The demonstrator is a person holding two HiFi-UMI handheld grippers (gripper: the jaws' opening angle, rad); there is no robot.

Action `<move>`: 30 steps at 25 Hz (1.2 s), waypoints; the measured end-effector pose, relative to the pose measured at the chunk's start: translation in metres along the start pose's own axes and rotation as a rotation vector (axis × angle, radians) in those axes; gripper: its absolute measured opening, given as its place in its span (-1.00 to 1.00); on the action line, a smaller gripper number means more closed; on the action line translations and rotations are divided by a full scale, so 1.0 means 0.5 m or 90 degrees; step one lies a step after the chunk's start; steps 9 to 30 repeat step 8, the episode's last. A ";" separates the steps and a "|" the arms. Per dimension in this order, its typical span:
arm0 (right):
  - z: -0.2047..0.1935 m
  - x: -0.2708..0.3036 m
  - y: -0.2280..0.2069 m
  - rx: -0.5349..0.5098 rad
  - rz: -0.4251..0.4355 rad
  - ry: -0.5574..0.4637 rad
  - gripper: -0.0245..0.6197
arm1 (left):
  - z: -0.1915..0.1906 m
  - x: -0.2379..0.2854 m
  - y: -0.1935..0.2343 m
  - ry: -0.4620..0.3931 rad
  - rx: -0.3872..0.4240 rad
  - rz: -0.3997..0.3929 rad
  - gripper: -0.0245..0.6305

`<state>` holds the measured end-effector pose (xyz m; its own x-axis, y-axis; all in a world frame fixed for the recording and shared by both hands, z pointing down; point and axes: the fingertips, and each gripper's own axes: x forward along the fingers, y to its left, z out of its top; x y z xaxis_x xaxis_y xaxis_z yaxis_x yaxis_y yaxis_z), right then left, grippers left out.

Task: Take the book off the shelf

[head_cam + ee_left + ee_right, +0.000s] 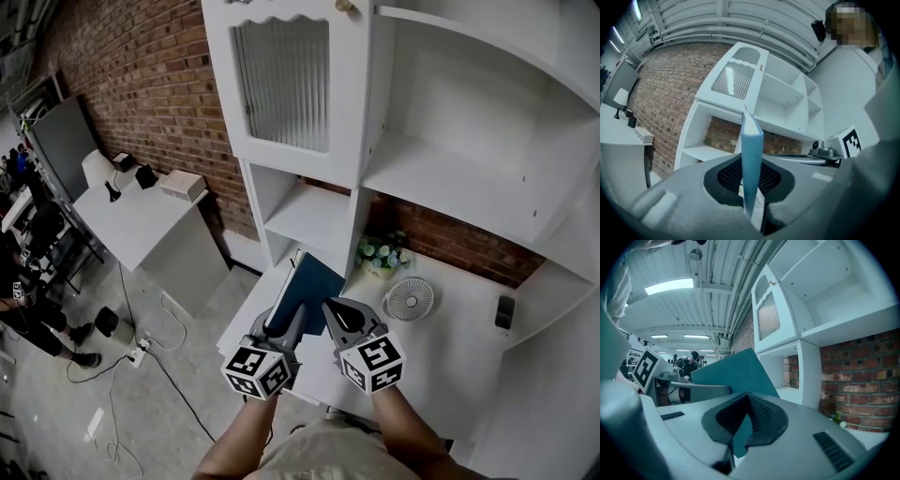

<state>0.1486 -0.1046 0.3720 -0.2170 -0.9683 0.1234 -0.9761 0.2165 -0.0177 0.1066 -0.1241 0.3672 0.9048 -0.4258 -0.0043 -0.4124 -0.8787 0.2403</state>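
The white shelf (450, 178) is seen above the tabletop (459, 323). The blue book (307, 286) is held clear of the shelf, tilted over the tabletop's left edge, before the lower-left compartment. The left tongs (289, 323) are clamped on its lower edge; the right tongs (331, 307) are closed together, just beside its lower corner.

Industrial lab hall: brick wall (141, 84), floor cables (169, 370), equipment tables (141, 220), ceiling strip lights (670, 285).
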 end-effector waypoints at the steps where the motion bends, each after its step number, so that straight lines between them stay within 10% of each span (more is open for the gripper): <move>1: 0.000 0.000 -0.001 0.001 0.000 0.000 -0.88 | -0.001 0.000 0.000 0.001 -0.001 0.000 -0.78; 30: -0.008 -0.001 -0.007 0.002 0.002 0.008 -0.88 | -0.005 0.011 -0.007 0.005 -0.002 -0.004 -0.78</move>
